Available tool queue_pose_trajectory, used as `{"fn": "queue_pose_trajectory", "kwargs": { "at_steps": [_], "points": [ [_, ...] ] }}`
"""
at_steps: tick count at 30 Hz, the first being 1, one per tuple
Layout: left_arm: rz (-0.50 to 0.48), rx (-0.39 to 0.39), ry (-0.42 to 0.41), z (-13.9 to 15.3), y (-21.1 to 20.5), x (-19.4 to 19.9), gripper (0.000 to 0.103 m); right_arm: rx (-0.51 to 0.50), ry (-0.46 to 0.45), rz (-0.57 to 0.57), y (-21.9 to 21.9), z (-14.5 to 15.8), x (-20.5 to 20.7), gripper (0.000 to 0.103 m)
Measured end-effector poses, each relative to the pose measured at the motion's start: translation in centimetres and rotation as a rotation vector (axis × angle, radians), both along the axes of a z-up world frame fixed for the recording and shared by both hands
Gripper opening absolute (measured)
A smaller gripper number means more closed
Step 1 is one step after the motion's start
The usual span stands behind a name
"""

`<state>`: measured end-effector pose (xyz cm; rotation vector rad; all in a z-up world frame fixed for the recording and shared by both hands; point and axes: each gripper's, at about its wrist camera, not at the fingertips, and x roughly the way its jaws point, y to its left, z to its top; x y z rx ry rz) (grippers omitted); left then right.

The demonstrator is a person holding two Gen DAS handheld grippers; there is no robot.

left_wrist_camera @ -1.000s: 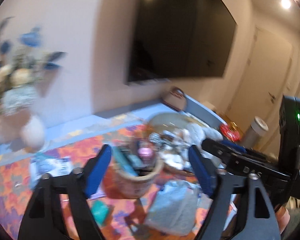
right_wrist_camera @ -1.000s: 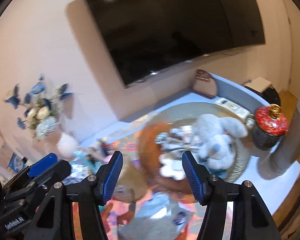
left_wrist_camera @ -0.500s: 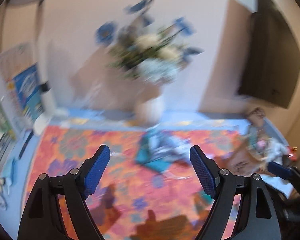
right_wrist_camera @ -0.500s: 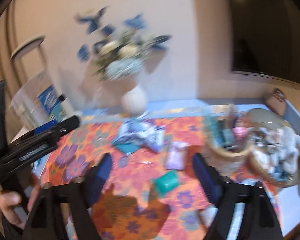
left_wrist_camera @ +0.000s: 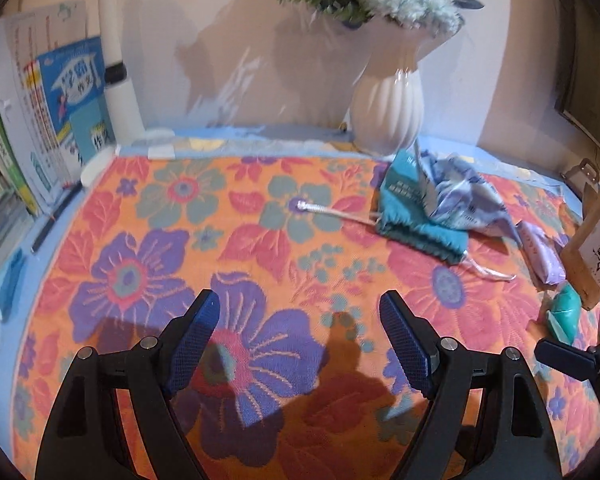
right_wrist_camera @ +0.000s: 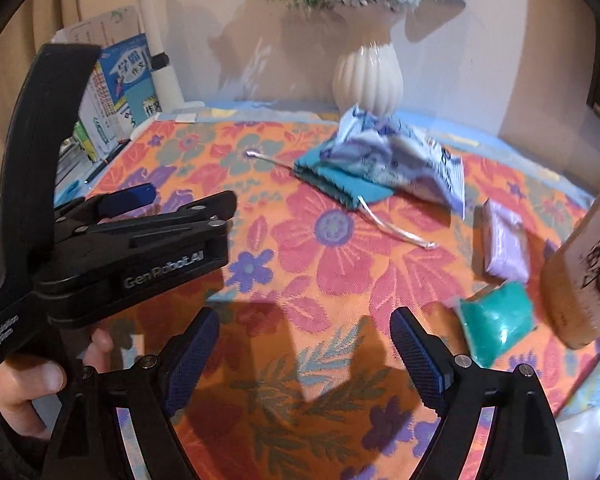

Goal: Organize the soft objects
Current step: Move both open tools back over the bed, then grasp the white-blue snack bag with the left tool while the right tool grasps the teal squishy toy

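A teal drawstring pouch (left_wrist_camera: 416, 228) lies on the floral cloth (left_wrist_camera: 220, 248) with a crumpled blue-white printed bag (left_wrist_camera: 460, 196) on top of it; both also show in the right wrist view, the pouch (right_wrist_camera: 340, 184) and the bag (right_wrist_camera: 400, 156). A lilac soft pack (right_wrist_camera: 504, 240) and a teal soft pack (right_wrist_camera: 496, 320) lie to the right. My left gripper (left_wrist_camera: 300, 340) is open and empty over bare cloth, left of the pouch. My right gripper (right_wrist_camera: 304, 352) is open and empty, near the teal pack.
A white ribbed vase (left_wrist_camera: 388, 108) with flowers stands at the back against the wall. Books (left_wrist_camera: 60, 120) stand at the back left. A brown paper bag (right_wrist_camera: 580, 272) with black lettering stands at the right edge. The left gripper's body (right_wrist_camera: 112, 252) fills the right wrist view's left.
Both views have swung left and down, from the baskets and plush toy at the right end to the floral cloth by the vase. Both grippers stayed open.
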<state>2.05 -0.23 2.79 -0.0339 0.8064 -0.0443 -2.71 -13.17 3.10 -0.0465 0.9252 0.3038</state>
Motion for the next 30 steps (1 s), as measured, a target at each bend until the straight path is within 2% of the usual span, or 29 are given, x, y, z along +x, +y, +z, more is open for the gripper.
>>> {"fn": "queue_pose_trajectory", "kwargs": {
  "at_steps": [4, 6, 13, 24, 27, 30],
  "points": [
    [-0.005, -0.016, -0.007, -0.1, 0.0, -0.1, 0.083, -0.002, 0.051, -0.039, -0.3, -1.6, 1.0, 0.086],
    [-0.014, -0.024, -0.009, 0.0, -0.1, -0.2, 0.086, -0.009, 0.03, -0.038, 0.0, -1.3, 0.9, 0.089],
    [-0.017, -0.043, -0.008, 0.0, 0.1, 0.0, 0.086, -0.044, 0.045, -0.015, 0.7, -1.7, 1.2, 0.097],
    [-0.015, -0.034, -0.007, 0.0, 0.0, -0.1, 0.086, -0.053, 0.049, -0.02, 0.8, -1.9, 1.3, 0.1],
    [-0.014, -0.034, -0.004, 0.0, -0.1, 0.0, 0.086, -0.055, 0.015, -0.071, 0.1, -1.4, 1.0, 0.1],
    [-0.025, -0.065, 0.005, 0.5, 0.1, 0.0, 0.086, -0.007, -0.085, -0.17, -1.9, 0.5, -0.4, 0.1]
  ]
}}
